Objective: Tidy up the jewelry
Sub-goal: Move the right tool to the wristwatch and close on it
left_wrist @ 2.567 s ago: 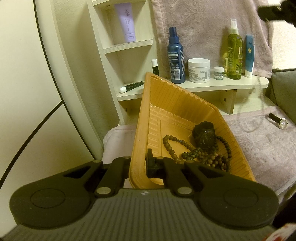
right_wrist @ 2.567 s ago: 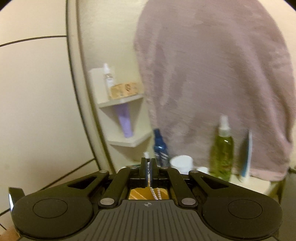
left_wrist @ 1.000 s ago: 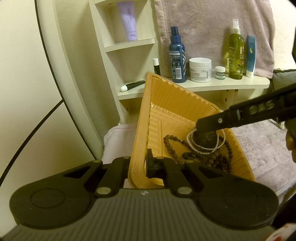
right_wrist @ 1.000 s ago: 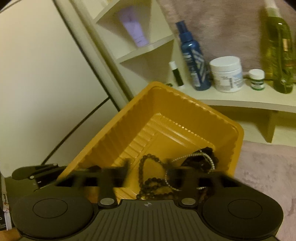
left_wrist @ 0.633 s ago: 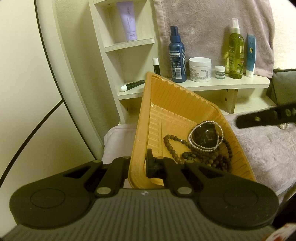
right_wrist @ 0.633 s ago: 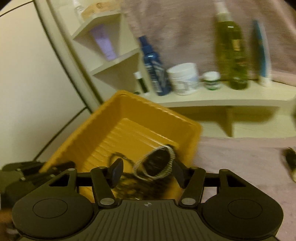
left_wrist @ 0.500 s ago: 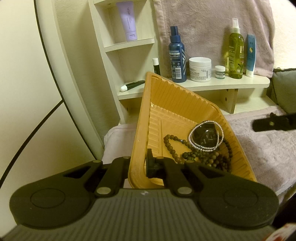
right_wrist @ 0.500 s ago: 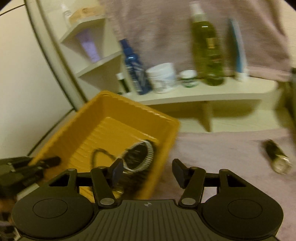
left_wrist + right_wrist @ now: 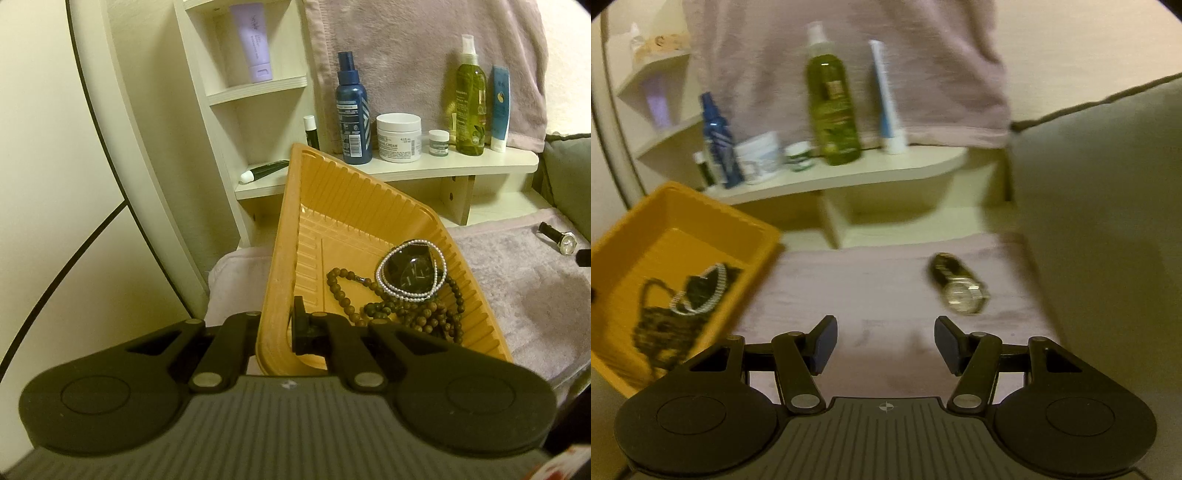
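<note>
My left gripper (image 9: 286, 325) is shut on the near rim of an orange plastic tray (image 9: 280, 266), which it holds tilted. In the tray lie a brown bead necklace (image 9: 391, 310), a black watch (image 9: 412, 271) and a pearl bracelet (image 9: 410, 293) looped around that watch. My right gripper (image 9: 885, 347) is open with nothing between its fingers, low over the mauve towel (image 9: 871, 291). A silver-faced wristwatch (image 9: 958, 284) lies on that towel just beyond the right fingertip. The tray (image 9: 746, 229) sits at the left of the right wrist view.
A pale wooden shelf (image 9: 436, 168) behind the tray carries a blue spray bottle (image 9: 352, 110), a white cream jar (image 9: 399, 136), a small jar, a green spray bottle (image 9: 469, 99) and a blue tube. A mauve towel hangs above. A grey cushion (image 9: 1108, 206) borders the right side.
The pearl bracelet was dropped into the tray around the black watch. My right gripper then swung right, away from the tray and down toward the wristwatch on the towel. The left gripper stayed still.
</note>
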The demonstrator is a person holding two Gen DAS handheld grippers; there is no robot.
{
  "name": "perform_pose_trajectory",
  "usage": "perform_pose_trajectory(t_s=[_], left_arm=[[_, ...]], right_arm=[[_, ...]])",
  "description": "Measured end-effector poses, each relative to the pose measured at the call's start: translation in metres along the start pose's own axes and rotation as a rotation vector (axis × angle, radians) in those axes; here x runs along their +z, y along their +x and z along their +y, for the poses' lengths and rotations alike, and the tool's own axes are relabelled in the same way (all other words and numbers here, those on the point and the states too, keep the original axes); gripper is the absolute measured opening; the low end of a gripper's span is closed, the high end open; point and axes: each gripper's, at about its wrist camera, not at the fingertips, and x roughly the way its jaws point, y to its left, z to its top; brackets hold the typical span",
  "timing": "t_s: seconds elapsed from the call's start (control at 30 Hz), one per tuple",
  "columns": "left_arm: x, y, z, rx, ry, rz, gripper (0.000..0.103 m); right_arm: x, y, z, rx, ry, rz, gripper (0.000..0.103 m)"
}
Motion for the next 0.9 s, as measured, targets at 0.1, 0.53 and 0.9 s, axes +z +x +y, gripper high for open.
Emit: perform_pose_trajectory(t_s=[0.1, 0.53, 0.9], left_arm=[[0.0, 0.0, 0.0, 0.0, 0.0, 0.0, 0.003], [0.0, 0.0, 0.0, 0.0, 0.003, 0.002, 0.003], [0.0, 0.001, 0.001, 0.001, 0.005, 0.002, 0.003]], right_arm=[[-0.002, 0.001, -0.011, -0.04, -0.02, -0.003, 0.059], [0.001, 0.032, -0.032, -0.118, -0.043, -0.007, 0.059], [0.016, 0.07, -0.027, -0.157, -0.115, 0.024, 0.059]])
